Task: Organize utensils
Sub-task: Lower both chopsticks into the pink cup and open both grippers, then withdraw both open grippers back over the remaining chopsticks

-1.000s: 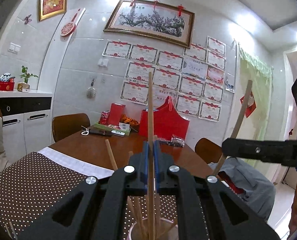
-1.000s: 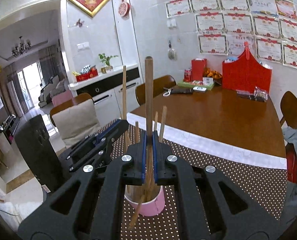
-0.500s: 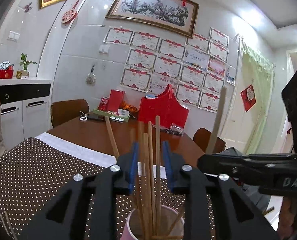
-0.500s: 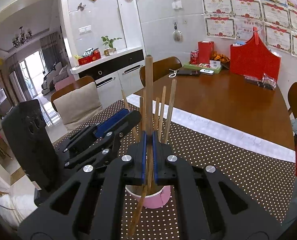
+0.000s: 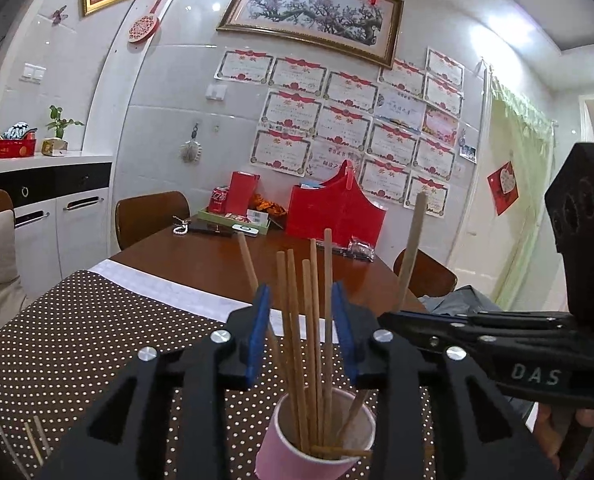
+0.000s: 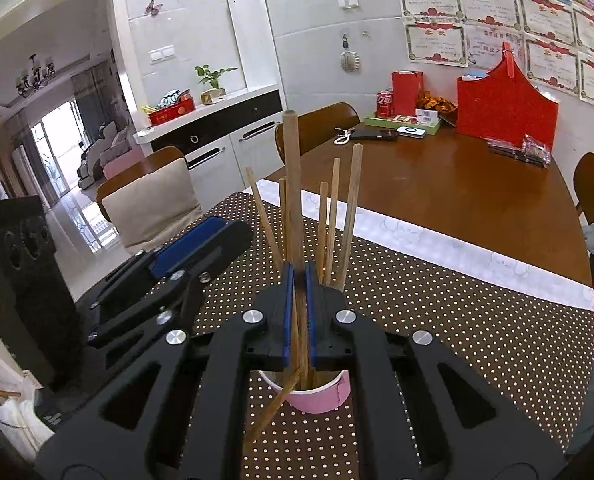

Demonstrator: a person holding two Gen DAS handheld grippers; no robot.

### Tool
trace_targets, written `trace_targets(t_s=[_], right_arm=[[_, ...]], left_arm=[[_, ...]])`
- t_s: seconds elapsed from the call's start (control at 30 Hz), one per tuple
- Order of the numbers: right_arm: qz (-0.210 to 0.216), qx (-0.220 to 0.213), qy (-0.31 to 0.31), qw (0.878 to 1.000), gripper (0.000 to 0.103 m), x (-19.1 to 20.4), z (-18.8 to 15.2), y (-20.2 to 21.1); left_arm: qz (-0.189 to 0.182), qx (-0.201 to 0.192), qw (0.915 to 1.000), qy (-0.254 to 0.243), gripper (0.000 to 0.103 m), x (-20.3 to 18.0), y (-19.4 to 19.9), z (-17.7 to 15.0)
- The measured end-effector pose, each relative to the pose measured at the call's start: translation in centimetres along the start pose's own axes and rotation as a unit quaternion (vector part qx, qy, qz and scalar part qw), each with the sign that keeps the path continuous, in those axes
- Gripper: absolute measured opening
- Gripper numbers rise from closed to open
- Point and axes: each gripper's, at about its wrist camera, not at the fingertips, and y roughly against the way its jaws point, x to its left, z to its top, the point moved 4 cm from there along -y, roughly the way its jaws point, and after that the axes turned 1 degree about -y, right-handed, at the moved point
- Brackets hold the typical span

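Chopsticks (image 5: 305, 344) upright in pink cup (image 5: 297, 446), left fingers (image 5: 257, 332) opening, right fingers (image 6: 312, 312) gripping one chopstick (image 6: 293, 184)

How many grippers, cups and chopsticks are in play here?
Grippers: 2. The left gripper has its jaws opening around the loose chopsticks, and the right gripper is shut on the held chopstick.
Cup: 1
Loose chopsticks standing in the cup: 6
Held chopstick: 1
Total: 10
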Motion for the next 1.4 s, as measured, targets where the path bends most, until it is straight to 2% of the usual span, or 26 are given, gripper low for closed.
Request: trace_targets(t_s=[0.07,0.13,0.17,0.37,0.47,0.6,0.73,0.9,1.03,1.13,1.23,1.33,1.4], right_arm=[[-0.003,-0.002,-0.002,1.000,0.013,0.4,0.1,0.2],[-0.008,-0.010,-0.002,1.000,0.029,0.9,0.2,0.6],[-0.010,-0.015,-0.001,1.000,0.031,1.0,0.3,0.8],[-0.011,-0.027,0.011,1.000,0.033,3.8,0.4,1.9],[-0.011,-0.030,0.023,0.999,0.042,5.8,0.1,2.1],[-0.003,-0.026,0.048,0.999,0.042,9.2,-0.5,1.8],[0.010,-0.010,0.073,0.997,0.042,12.6,-1.7,0.6],[0.024,0.036,0.094,0.995,0.042,16.0,-4.1,-2.5],[0.025,0.091,0.107,0.990,0.042,17.6,-6.9,-5.8],[0.025,0.143,0.113,0.983,0.042,18.1,-9.6,-8.6],[0.023,0.195,0.110,0.974,0.042,18.0,-12.3,-11.3],[0.024,0.228,0.106,0.968,0.042,17.8,-14.1,-12.9],[0.025,0.242,0.106,0.964,0.041,17.8,-15.0,-13.7]], left_arm=[[0.000,-0.001,1.0000,0.003,0.037,0.2,0.7,0.2],[0.005,-0.002,1.0000,0.004,0.037,0.5,1.4,0.4],[0.006,-0.003,1.0000,0.006,0.038,0.8,1.9,0.4],[0.011,-0.002,0.9999,0.008,0.046,2.3,4.9,0.7],[0.022,0.001,0.9997,0.007,0.048,3.6,6.8,0.7],[0.053,0.026,0.9982,-0.003,0.049,6.7,9.4,0.5],[0.084,0.068,0.9941,0.012,0.052,11.1,11.2,0.0],[0.136,0.129,0.9815,0.038,0.052,17.0,12.6,-1.8],[0.144,0.177,0.9725,0.049,0.052,19.6,12.9,-4.2],[0.147,0.223,0.9626,0.049,0.052,21.3,12.3,-6.5],[0.167,0.275,0.9449,0.061,0.052,23.8,11.1,-9.2],[0.186,0.308,0.9304,0.071,0.052,25.5,10.0,-11.0],[0.199,0.317,0.9245,0.072,0.052,26.3,9.6,-11.7]])
